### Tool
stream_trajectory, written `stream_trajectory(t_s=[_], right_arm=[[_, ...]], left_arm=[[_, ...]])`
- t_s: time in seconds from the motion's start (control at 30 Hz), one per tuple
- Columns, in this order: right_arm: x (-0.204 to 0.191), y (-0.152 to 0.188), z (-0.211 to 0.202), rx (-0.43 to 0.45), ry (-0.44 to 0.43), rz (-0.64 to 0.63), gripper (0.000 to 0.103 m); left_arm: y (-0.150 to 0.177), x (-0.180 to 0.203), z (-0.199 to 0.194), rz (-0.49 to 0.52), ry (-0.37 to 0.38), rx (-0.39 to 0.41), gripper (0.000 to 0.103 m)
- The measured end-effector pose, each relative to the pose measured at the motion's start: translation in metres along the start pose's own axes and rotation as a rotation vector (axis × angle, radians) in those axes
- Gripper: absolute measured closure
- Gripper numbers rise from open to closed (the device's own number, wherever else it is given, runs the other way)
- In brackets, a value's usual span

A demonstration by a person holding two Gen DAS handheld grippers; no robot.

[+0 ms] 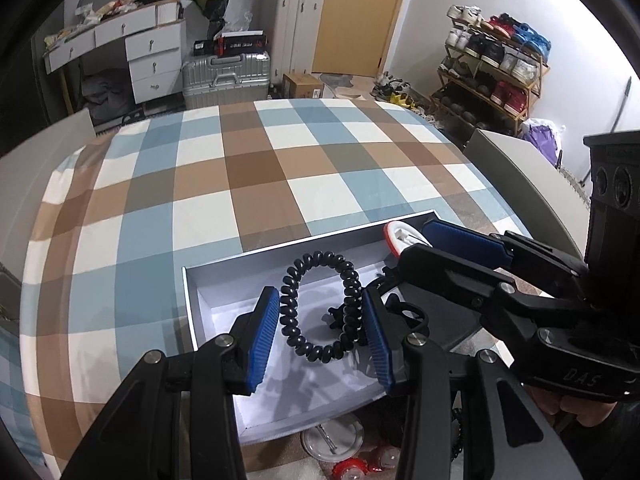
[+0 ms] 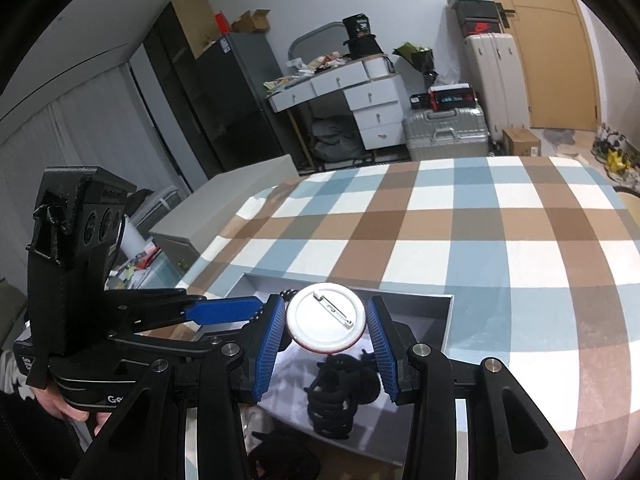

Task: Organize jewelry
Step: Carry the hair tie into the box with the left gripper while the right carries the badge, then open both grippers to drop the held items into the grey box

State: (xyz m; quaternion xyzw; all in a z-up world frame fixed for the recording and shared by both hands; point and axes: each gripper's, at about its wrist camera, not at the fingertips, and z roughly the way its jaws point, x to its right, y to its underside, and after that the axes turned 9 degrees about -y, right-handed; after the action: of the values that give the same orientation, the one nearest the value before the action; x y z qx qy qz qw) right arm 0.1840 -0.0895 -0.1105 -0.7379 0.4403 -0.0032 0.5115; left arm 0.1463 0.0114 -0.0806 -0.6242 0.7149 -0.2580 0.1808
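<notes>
Your left gripper holds a black coiled spiral hair tie between its blue ribbed pads; the coil stands up as a loop over the shallow grey open-topped box, and the pads press on its sides. Your right gripper is clamped on a round white pin badge with a red rim, its back and metal pin facing the camera, also above the box. In the left wrist view the badge shows at the box's far right corner, held by the right gripper's blue fingers. Inside the box, on its pale lining, lies a heap of black hair ties toward the near side. The box sits on the table covered in a blue, brown and white checked cloth, near its near edge. More round badges lie below the box's near edge, partly hidden by your left gripper. Your hand grips the left tool's handle.
</notes>
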Motion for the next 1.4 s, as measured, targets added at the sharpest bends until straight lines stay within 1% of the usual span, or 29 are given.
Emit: stream_trajectory(t_s=[0.07, 0.17, 0.23, 0.3, 0.33, 0.37, 0.57, 0.63, 0.8, 0.9, 0.93, 0.97, 1.03, 1.17, 1.3, 1.4], right_arm=[[0.001, 0.000, 0.001, -0.006, -0.007, 0.005, 0.060], [0.001, 0.000, -0.001, 0.008, -0.022, 0.001, 0.058], [0.003, 0.000, -0.005, 0.025, -0.022, 0.012, 0.047], [0.005, 0.000, -0.009, 0.042, -0.029, 0.031, 0.045], [0.005, -0.001, -0.010, 0.047, -0.028, 0.037, 0.045], [0.006, -0.001, -0.013, 0.054, -0.027, 0.042, 0.045], [0.001, 0.000, -0.029, 0.082, -0.008, 0.045, 0.039], [-0.002, 0.001, -0.035, 0.090, -0.002, 0.039, 0.033], [-0.011, 0.003, -0.047, 0.107, 0.000, 0.020, 0.031], [-0.019, 0.006, -0.055, 0.116, 0.005, 0.002, 0.027], [-0.022, 0.007, -0.058, 0.117, 0.006, -0.004, 0.025], [-0.024, 0.009, -0.060, 0.118, 0.009, -0.007, 0.024], [-0.027, 0.011, -0.065, 0.122, 0.013, -0.013, 0.019], [-0.035, 0.019, -0.074, 0.129, 0.016, -0.021, 0.011], [-0.043, 0.027, -0.081, 0.131, 0.019, -0.031, 0.005], [-0.051, 0.035, -0.086, 0.134, 0.026, -0.049, 0.001]], left_arm=[[0.000, -0.004, 0.001, -0.022, 0.029, -0.009, 0.063], [-0.001, -0.007, 0.001, -0.024, 0.022, -0.004, 0.060], [0.000, -0.007, 0.000, -0.022, 0.023, 0.000, 0.057], [0.001, -0.007, -0.002, -0.019, 0.023, 0.005, 0.052], [0.001, -0.008, -0.003, -0.019, 0.017, 0.011, 0.047], [0.001, -0.007, -0.004, -0.020, 0.012, 0.017, 0.045], [0.003, -0.007, -0.012, -0.018, -0.011, 0.032, 0.044], [0.004, -0.006, -0.016, -0.012, -0.022, 0.040, 0.044], [0.007, -0.004, -0.027, -0.014, -0.032, 0.065, 0.044], [0.011, -0.002, -0.034, -0.013, -0.041, 0.087, 0.044], [0.011, -0.001, -0.036, -0.013, -0.045, 0.092, 0.041], [0.013, -0.001, -0.038, -0.014, -0.050, 0.098, 0.035], [0.016, 0.001, -0.044, -0.021, -0.067, 0.120, 0.029], [0.023, 0.003, -0.054, -0.029, -0.086, 0.151, 0.027], [0.032, 0.005, -0.059, -0.033, -0.098, 0.168, 0.022], [0.042, 0.009, -0.065, -0.023, -0.132, 0.199, 0.020]])
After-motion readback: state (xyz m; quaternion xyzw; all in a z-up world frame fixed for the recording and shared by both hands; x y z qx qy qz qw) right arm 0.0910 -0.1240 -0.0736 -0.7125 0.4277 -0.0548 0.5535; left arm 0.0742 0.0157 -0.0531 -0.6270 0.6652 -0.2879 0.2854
